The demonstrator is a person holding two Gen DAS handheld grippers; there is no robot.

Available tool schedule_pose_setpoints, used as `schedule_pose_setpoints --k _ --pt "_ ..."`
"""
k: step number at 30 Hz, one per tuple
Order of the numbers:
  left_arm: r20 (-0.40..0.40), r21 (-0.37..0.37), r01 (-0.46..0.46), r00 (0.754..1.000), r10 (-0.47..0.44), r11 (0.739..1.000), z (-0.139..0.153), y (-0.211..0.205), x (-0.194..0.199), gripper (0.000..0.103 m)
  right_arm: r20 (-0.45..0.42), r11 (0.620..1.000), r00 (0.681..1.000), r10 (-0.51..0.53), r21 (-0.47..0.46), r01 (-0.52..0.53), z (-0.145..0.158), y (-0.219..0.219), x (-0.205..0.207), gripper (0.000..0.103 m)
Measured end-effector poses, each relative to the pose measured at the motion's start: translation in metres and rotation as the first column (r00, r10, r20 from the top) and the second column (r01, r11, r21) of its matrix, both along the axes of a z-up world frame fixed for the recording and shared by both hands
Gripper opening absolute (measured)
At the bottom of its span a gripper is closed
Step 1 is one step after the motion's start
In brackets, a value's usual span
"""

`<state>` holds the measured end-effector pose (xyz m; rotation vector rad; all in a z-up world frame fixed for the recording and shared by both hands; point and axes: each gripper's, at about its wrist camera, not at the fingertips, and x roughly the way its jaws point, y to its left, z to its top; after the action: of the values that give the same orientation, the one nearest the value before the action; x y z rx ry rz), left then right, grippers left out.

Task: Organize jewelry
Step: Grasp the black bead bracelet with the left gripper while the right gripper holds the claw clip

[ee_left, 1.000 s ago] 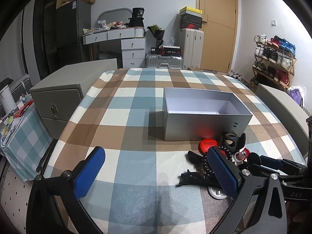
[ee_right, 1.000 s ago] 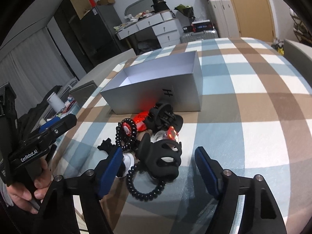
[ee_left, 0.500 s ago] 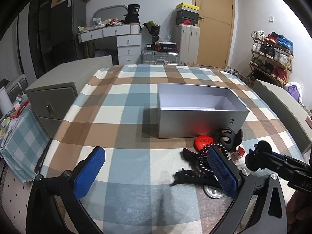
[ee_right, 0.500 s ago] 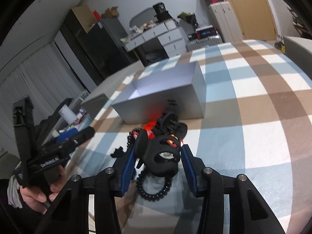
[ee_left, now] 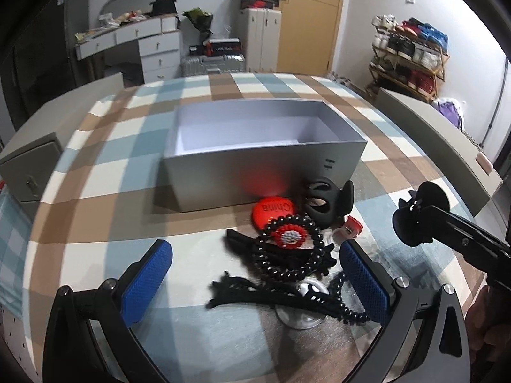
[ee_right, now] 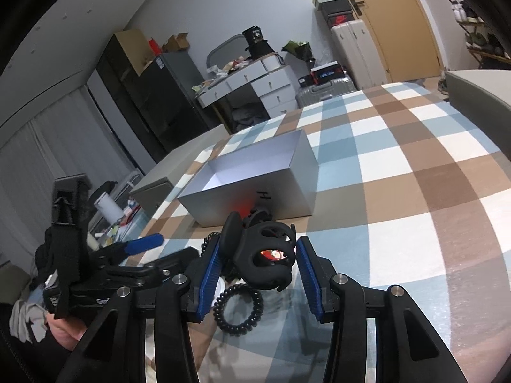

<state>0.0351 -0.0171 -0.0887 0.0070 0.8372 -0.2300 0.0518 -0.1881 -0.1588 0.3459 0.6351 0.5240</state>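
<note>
My right gripper (ee_right: pixel 258 265) is shut on a black claw clip (ee_right: pixel 265 255) and holds it above the checked tablecloth (ee_right: pixel 399 191). The same clip (ee_left: pixel 423 201) shows at the right of the left wrist view. My left gripper (ee_left: pixel 255 282) stands open, low over a pile of accessories. The pile holds a black spiral hair tie with a red flower (ee_left: pixel 289 234), a red round badge (ee_left: pixel 271 210), a second black claw clip (ee_left: pixel 329 199) and flat black clips (ee_left: pixel 252 290). An open silver box (ee_left: pixel 265 166) stands empty just behind the pile.
A grey cabinet (ee_left: pixel 28 166) stands off the table's left edge, and a grey ledge (ee_left: pixel 440 134) runs along the right. A spiral hair tie (ee_right: pixel 238 311) lies under my right gripper. A hand (ee_right: pixel 64 332) holds the left gripper's handle.
My right gripper closed on the black claw clip and lifted it off the pile. My left gripper tilted down and moved closer over the pile.
</note>
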Motion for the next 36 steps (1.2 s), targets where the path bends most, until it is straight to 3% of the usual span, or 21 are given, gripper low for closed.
schedule_pose_setpoints --k 9,16,19,25,36 --pt "-0.073 0.007 0.032 0.997 -0.032 0.999 -0.010 -0.007 0.012 0.101 0.006 1.000 1.000 0.001 0.003 -0.001 -0.002 -0.003 -0.002 0.046" --pt "-0.127 0.011 0.059 0.990 -0.058 0.998 -0.016 -0.011 0.012 0.081 -0.006 1.000 1.000 -0.006 0.014 0.006 -0.004 -0.008 0.000 0.046" --pt "-0.145 -0.023 0.073 0.986 -0.076 0.997 -0.015 -0.010 0.011 0.069 -0.004 1.000 1.000 -0.005 0.013 0.005 -0.004 -0.009 -0.001 0.046" --pt "-0.150 -0.016 0.097 0.984 -0.098 0.995 -0.011 -0.011 0.008 0.049 0.005 1.000 1.000 -0.005 0.011 0.005 -0.003 -0.008 -0.002 0.046" --pt "-0.138 -0.041 0.110 0.984 -0.115 0.993 -0.004 -0.006 0.006 0.043 0.008 1.000 1.000 -0.003 0.010 0.003 0.002 -0.005 -0.002 0.046"
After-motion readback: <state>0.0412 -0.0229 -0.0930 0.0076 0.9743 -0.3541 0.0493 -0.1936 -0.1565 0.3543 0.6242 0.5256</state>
